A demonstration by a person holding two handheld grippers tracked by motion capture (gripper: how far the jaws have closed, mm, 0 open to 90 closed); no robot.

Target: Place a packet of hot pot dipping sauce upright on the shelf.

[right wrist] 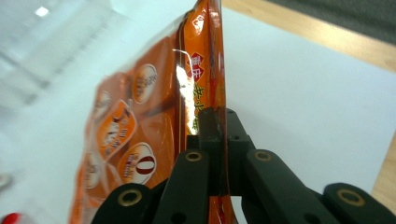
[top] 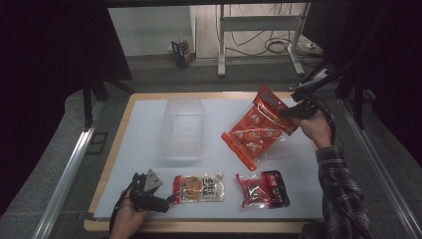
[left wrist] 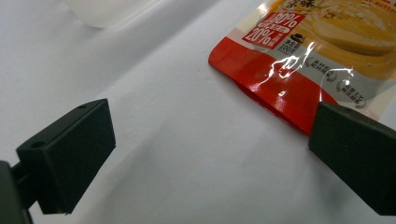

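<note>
High view: my right gripper (top: 287, 113), jaws clamped on the orange bag (top: 256, 130), holds it slanting down-left over open counter (top: 144, 129); left gripper (top: 166, 201) gapes by the pouch (top: 199, 188).

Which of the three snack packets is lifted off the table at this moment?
The large orange packet, clamped at its top edge by the right gripper and hanging tilted. The yellow packet and the small red-and-black packet lie flat near the front edge.

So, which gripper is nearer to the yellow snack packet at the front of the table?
Left. The left gripper sits open right beside the yellow snack packet, at its red end. The right gripper is far across the table, holding the orange bag.
</note>
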